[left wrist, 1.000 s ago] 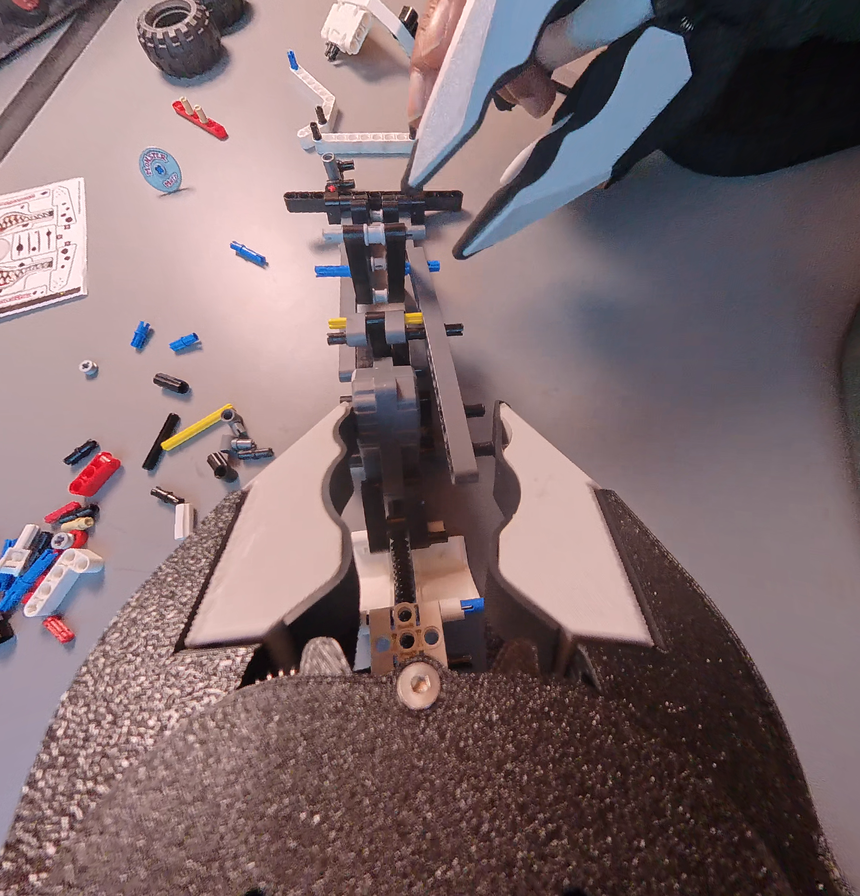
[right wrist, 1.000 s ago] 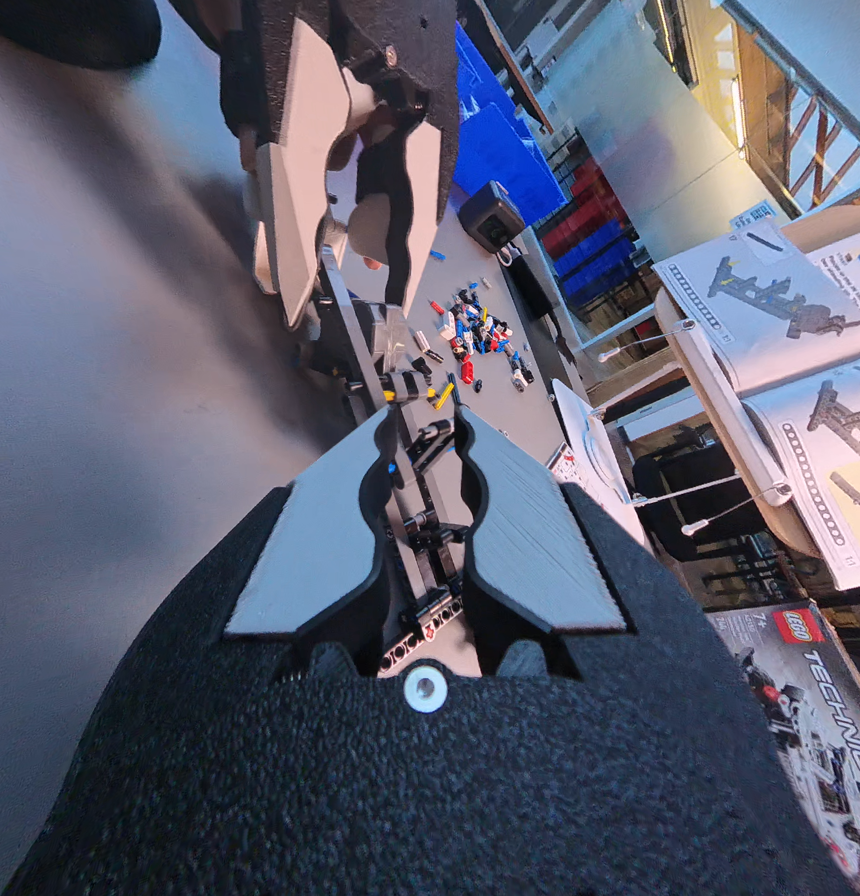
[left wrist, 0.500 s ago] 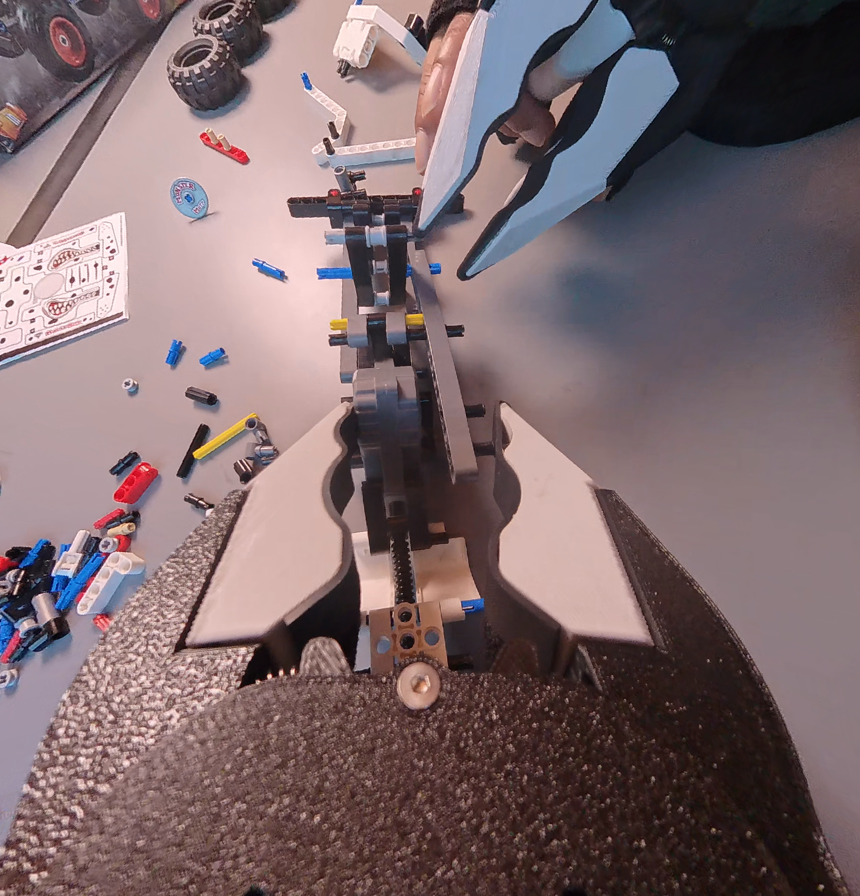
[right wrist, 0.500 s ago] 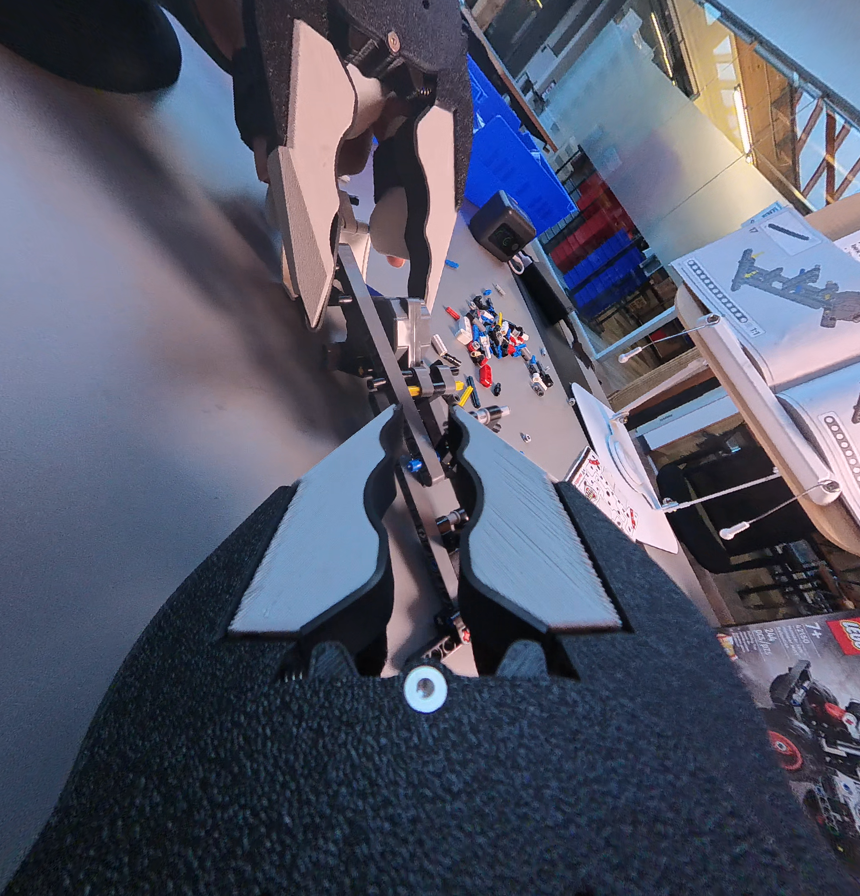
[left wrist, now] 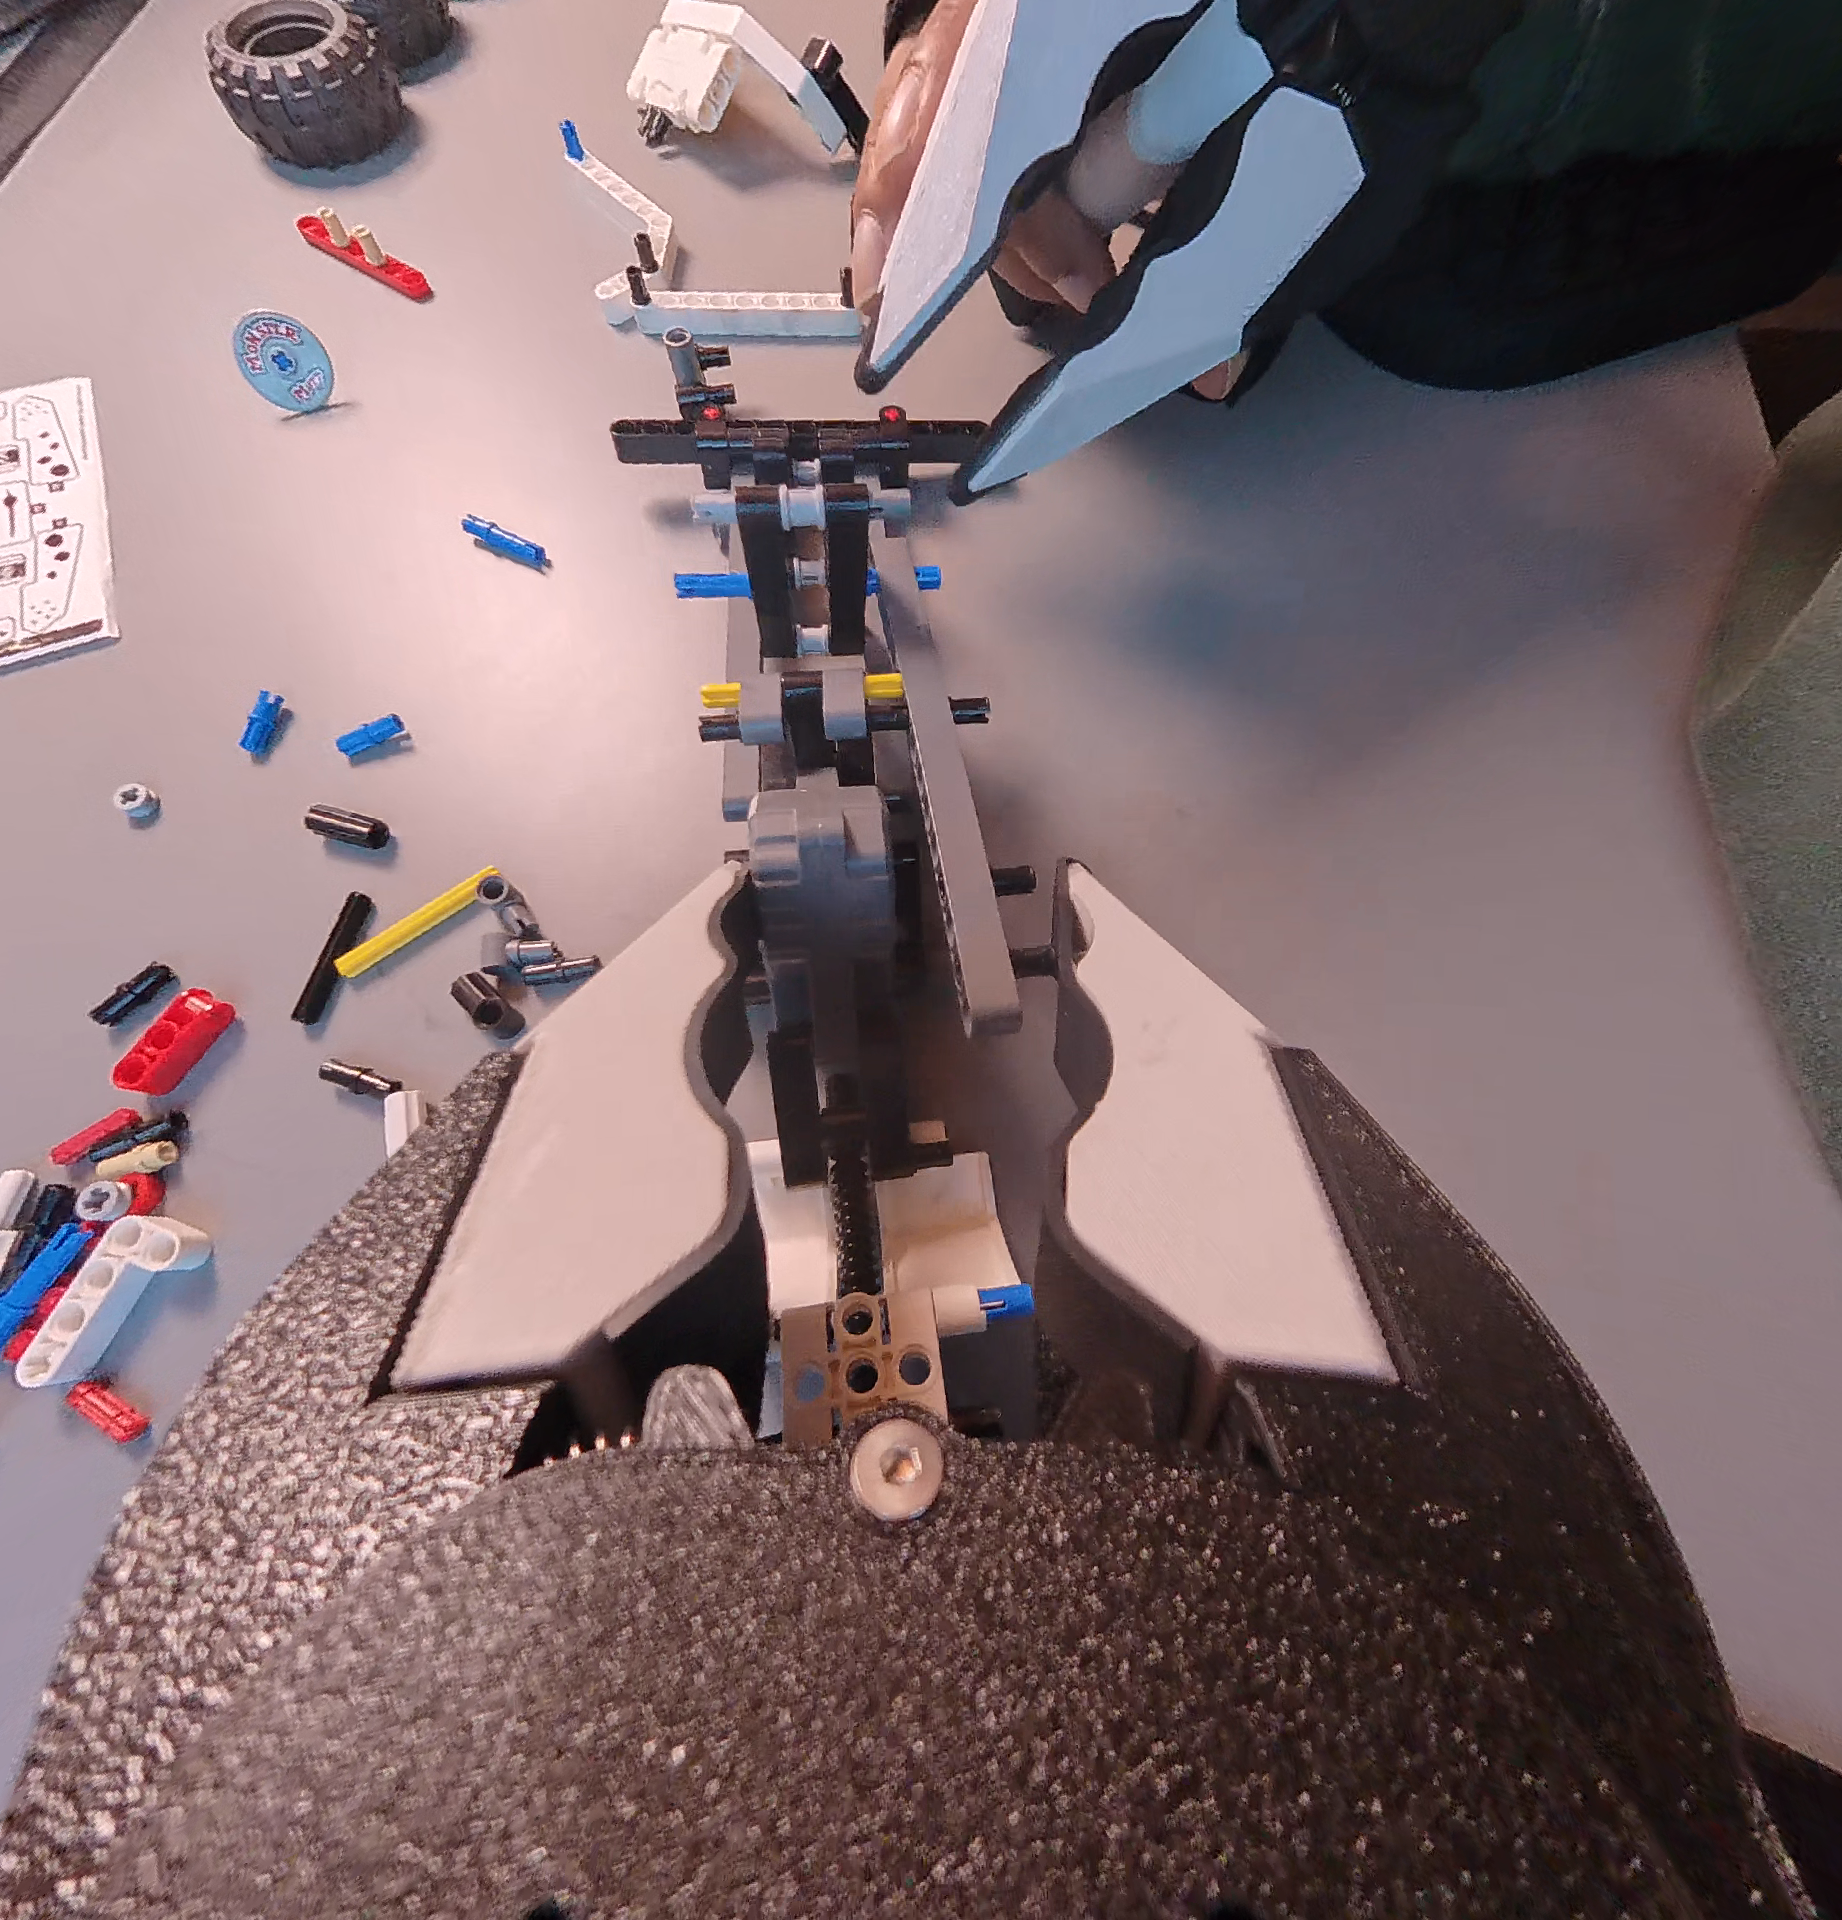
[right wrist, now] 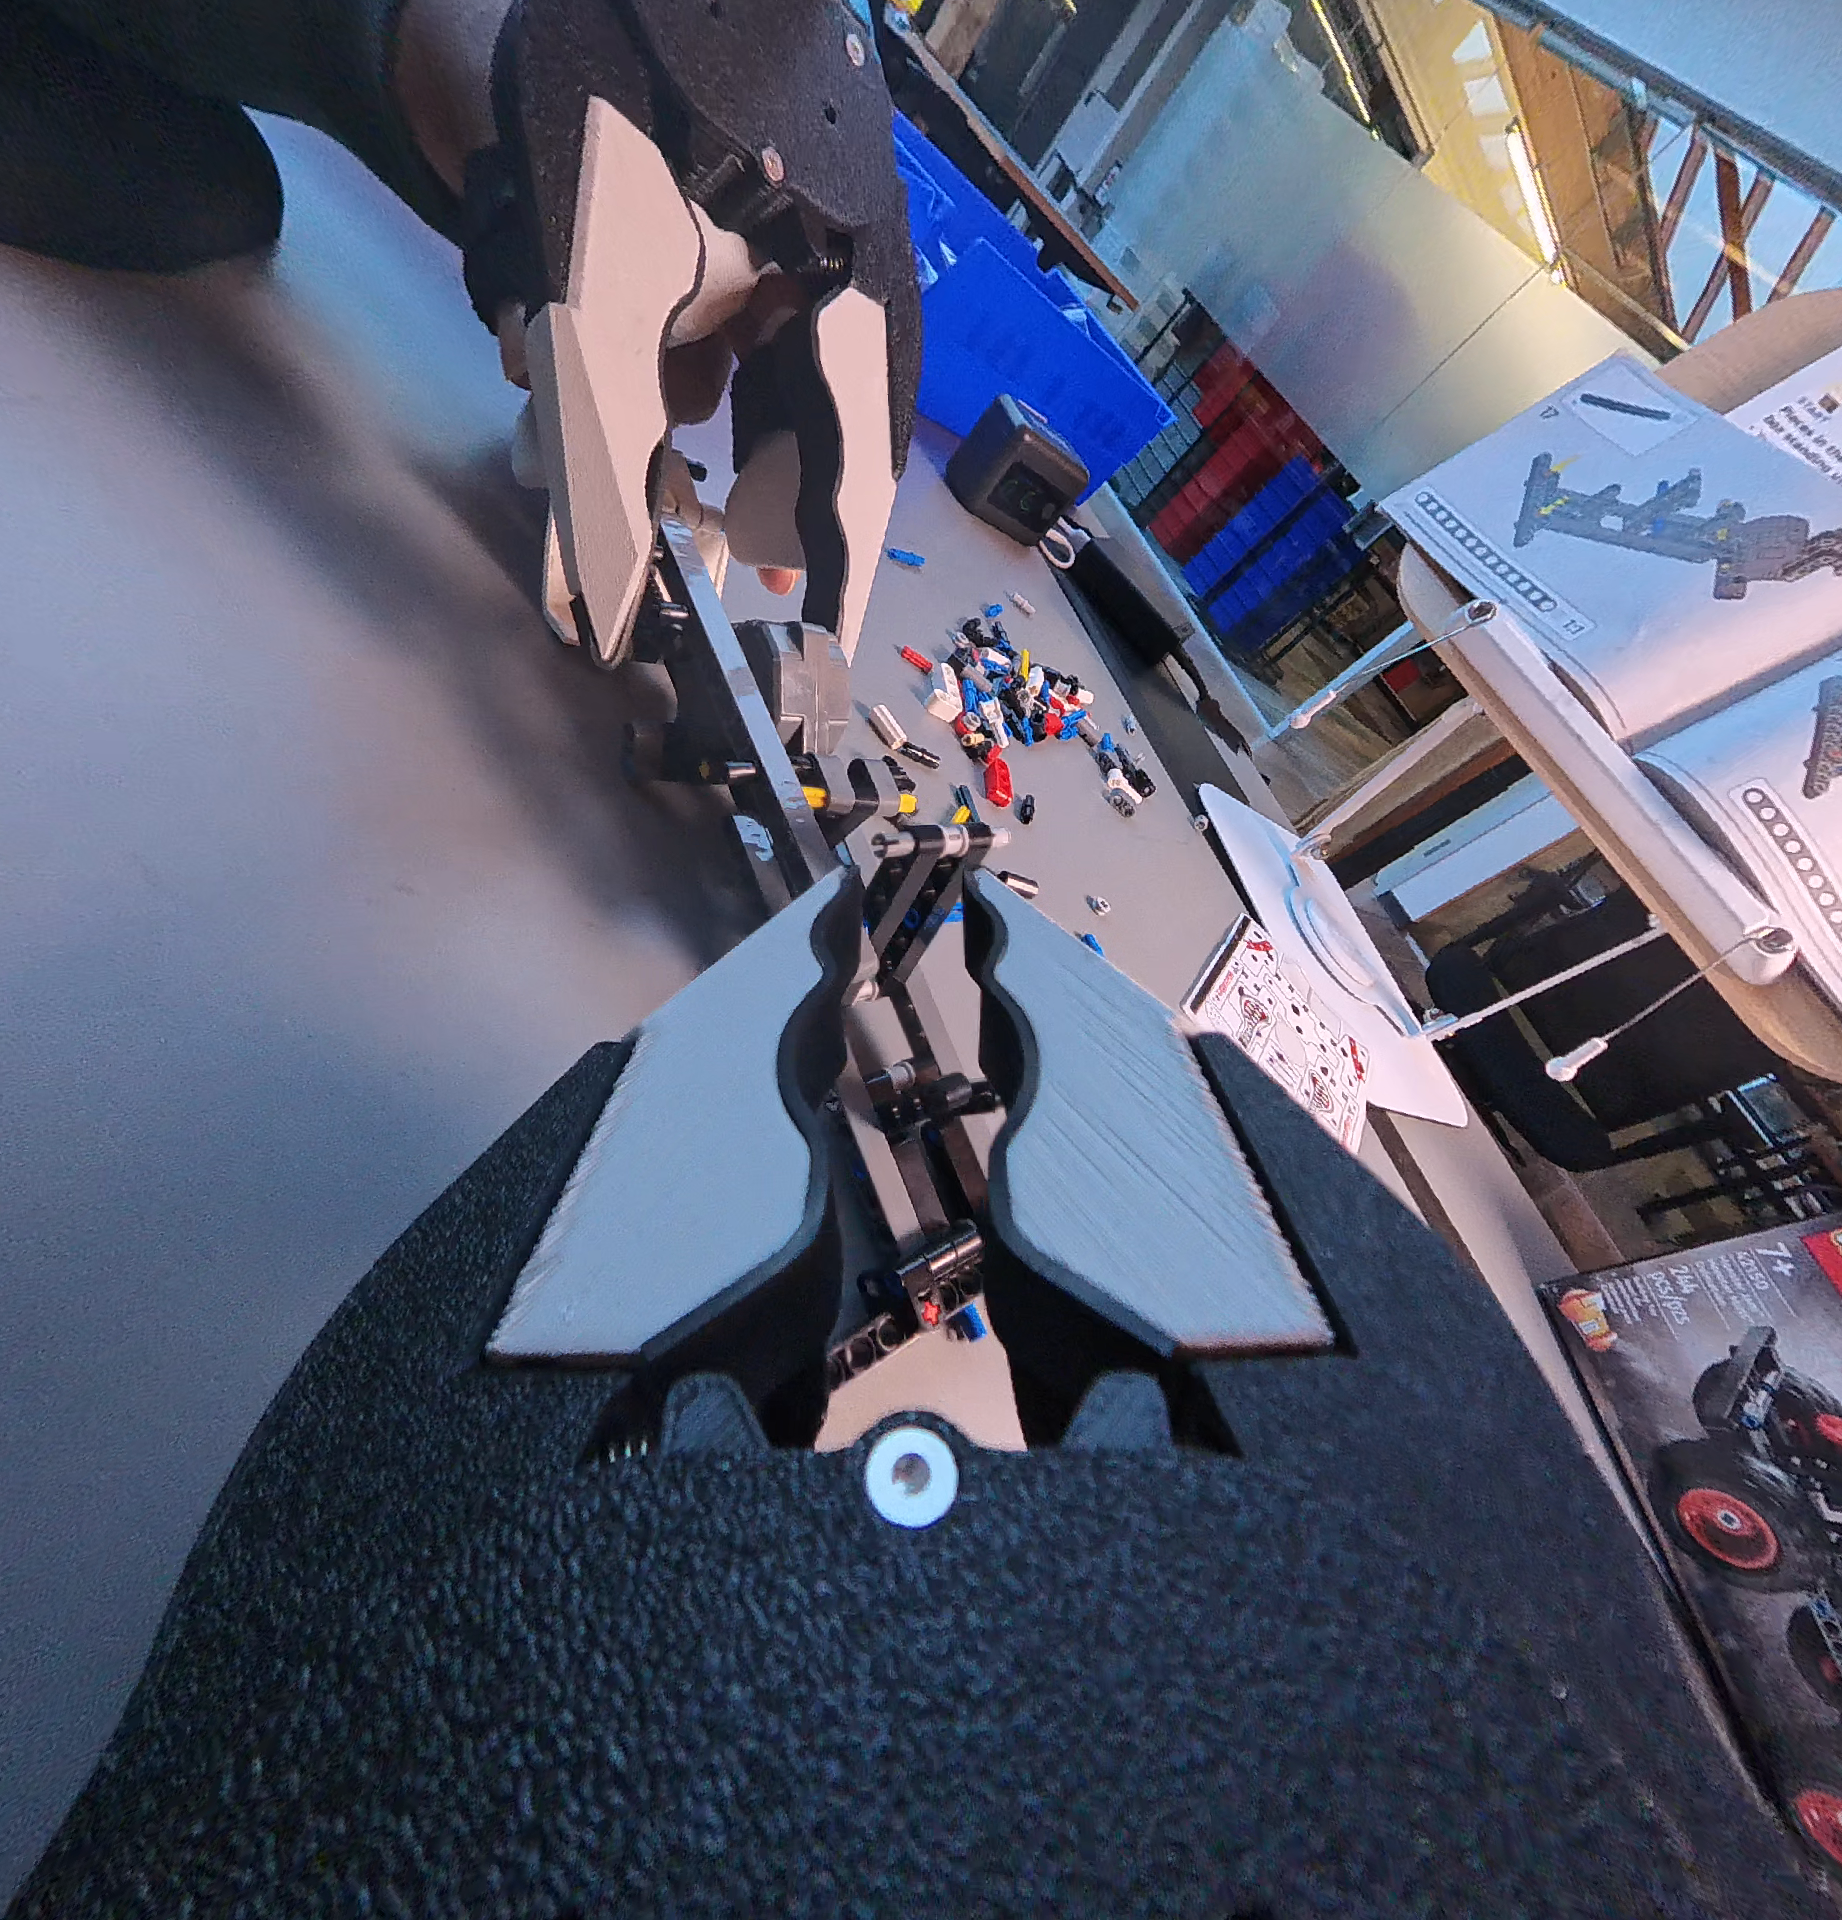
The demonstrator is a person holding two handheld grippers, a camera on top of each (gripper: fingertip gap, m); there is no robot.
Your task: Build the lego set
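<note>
The left gripper (left wrist: 901, 904) is clenched on the near end of the long lego chassis (left wrist: 844, 748), its two fingers either side of the dark grey gear housing and the white block behind it. The chassis runs straight away from it along the grey surface (left wrist: 1312, 727), ending in a black crossbeam (left wrist: 803, 436) with two red pins. At that far end the right gripper (left wrist: 927, 436) hangs tilted with its fingers parted; the lower fingertip is at the crossbeam's right end, the upper one just above the beam, and whether either touches it I cannot tell. In the right wrist view the right gripper (right wrist: 901, 888) straddles the black beams of the chassis with space on both sides, released rather than gripping.

Left of the chassis lie loose parts: a yellow axle (left wrist: 418, 920), a red beam piece (left wrist: 174, 1039), blue pins (left wrist: 371, 735), a heap of mixed pieces (left wrist: 55, 1268). Farther out are a round blue disc (left wrist: 283, 361), a sticker sheet (left wrist: 23, 525), a black tyre (left wrist: 304, 94) and a white beam assembly (left wrist: 730, 307). The right wrist view also shows an open instruction booklet (right wrist: 1665, 540) on a stand and the set's box (right wrist: 1748, 1455).
</note>
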